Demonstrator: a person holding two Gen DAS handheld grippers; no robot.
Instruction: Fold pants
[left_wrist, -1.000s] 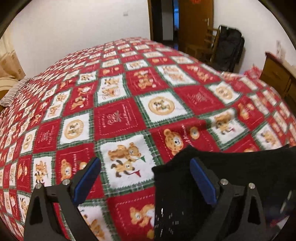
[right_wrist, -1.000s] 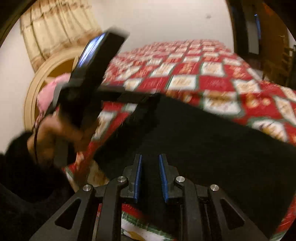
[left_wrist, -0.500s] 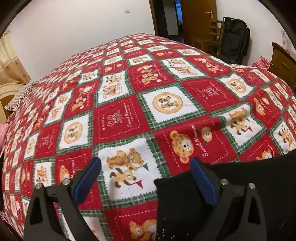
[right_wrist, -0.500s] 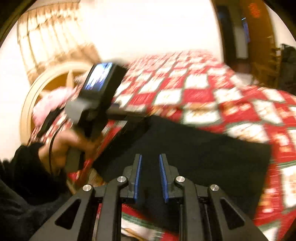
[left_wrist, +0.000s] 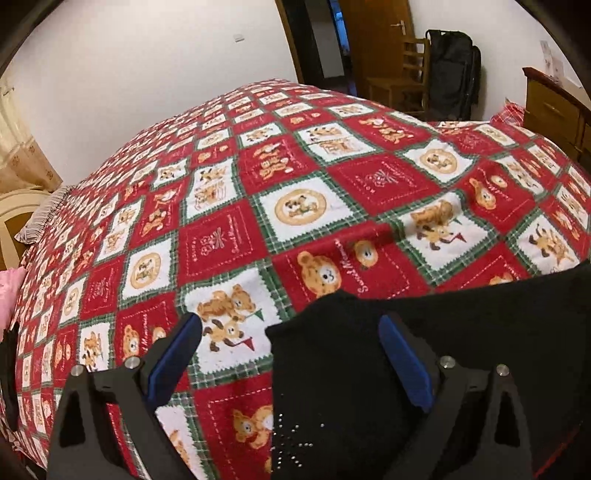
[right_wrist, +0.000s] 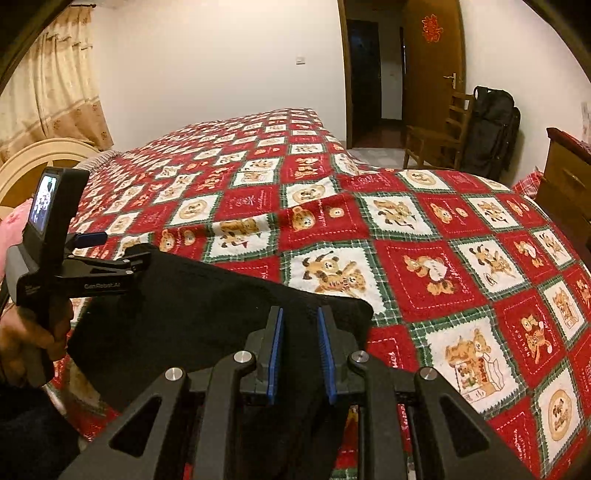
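Note:
Black pants lie on the near edge of the bed, folded into a flat dark rectangle. In the left wrist view they fill the lower right. My left gripper is open, its jaws wide apart over the pants' left corner, with the right finger above the cloth. It also shows in the right wrist view at the pants' far left corner. My right gripper has its jaws close together, with black cloth between the blue pads at the pants' right end.
A red, white and green teddy-bear quilt covers the bed. A wooden chair and black bag stand by the door. A wooden dresser is at the right. A pink pillow lies at the left.
My right gripper swung right along the pants to their right end. My left gripper stayed open and shifted slightly; the pants now lie flatter.

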